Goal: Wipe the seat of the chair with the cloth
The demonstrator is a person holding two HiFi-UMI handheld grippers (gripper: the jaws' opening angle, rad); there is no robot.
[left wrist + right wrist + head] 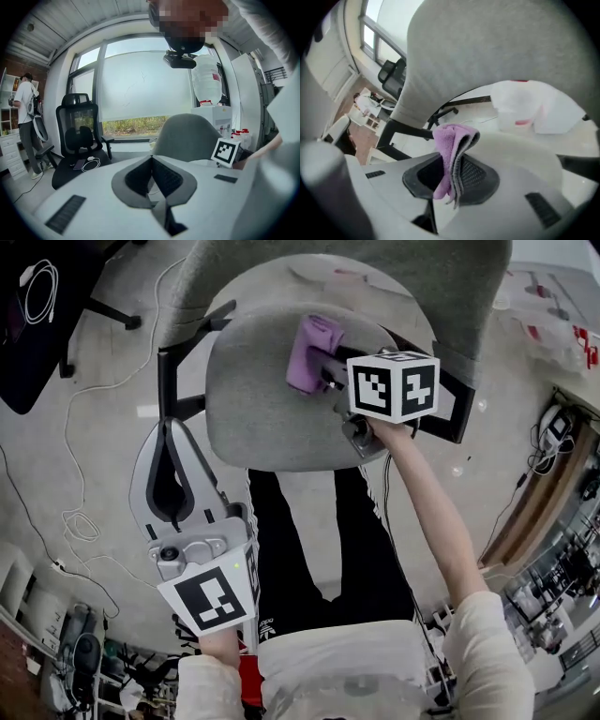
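Upper centre: the right gripper (321,367) pinches one purple cloth (312,345) over the single grey seat (253,413). Lower left, the left gripper (170,432) is empty, its jaws pressed together.

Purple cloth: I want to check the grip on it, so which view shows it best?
The right gripper view: the cloth hangs folded, pinched between the right gripper's jaws, close up. The head view shows it only as a purple wad over the chair seat, from farther off. The left gripper view misses it.
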